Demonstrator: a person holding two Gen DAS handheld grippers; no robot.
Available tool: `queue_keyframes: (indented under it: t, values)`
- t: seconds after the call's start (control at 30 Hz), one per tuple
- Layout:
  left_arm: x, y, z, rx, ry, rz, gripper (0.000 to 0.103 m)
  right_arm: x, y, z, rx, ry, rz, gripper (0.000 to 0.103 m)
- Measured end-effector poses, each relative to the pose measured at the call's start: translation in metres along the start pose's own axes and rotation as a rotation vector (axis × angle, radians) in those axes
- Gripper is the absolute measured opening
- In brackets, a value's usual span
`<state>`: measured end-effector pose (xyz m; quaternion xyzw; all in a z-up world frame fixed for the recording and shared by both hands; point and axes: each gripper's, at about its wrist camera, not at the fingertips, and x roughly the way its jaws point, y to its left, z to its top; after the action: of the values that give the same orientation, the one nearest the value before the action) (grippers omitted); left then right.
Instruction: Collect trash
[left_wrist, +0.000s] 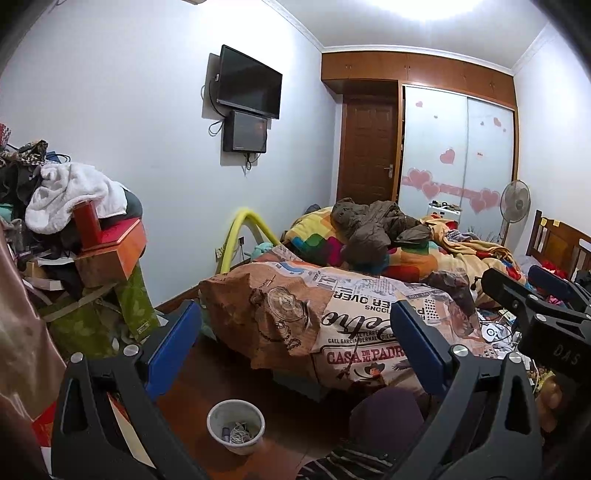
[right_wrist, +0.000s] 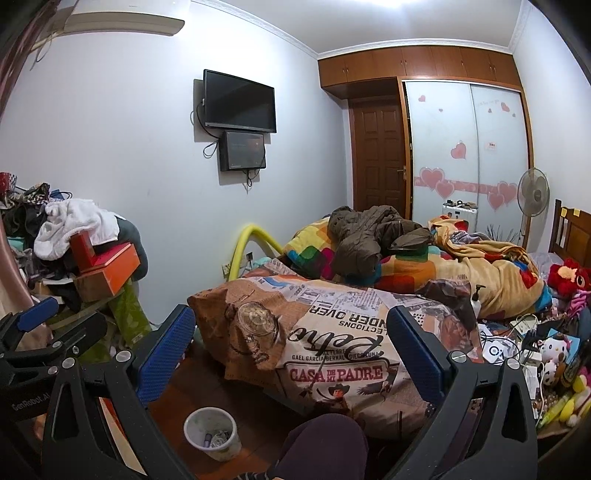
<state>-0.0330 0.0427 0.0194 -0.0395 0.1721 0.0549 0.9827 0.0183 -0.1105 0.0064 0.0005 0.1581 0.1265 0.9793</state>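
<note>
A small white trash bin (left_wrist: 236, 426) (right_wrist: 210, 434) stands on the wooden floor beside the bed, with white cords and a small blue item inside. My left gripper (left_wrist: 295, 332) is open above the floor and the bed corner, and nothing sits between its blue pads. My right gripper (right_wrist: 291, 339) is also open and empty, over the bed's near end. Each gripper shows in the other's view: the right gripper (left_wrist: 532, 286) at the right edge, the left gripper (right_wrist: 59, 321) at the left edge. Loose cables, papers and small items (right_wrist: 517, 339) litter the bed's right side.
The bed carries a printed blanket (right_wrist: 332, 332), a colourful quilt and a brown jacket (right_wrist: 369, 236). A pile of clothes and red boxes (left_wrist: 92, 240) rises at the left. Plush toys (right_wrist: 561, 354) crowd the right. A person's knee (right_wrist: 325, 443) sits low in the middle. A fan (right_wrist: 533, 195) stands by the wardrobe.
</note>
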Motion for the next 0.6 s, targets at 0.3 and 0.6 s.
queue_keyframes:
  t: [0.3,0.6]
  values:
    - [0.0008,0.0008,-0.0005,0.000,0.001,-0.005,0.102,-0.0001,0.0022,0.0007,-0.001,-0.001,-0.001,0.103]
    - [0.0005,-0.0001,-0.0008,0.001,0.001,-0.007,0.102,0.0000,0.0024,0.0009,-0.001,0.000,0.000,0.103]
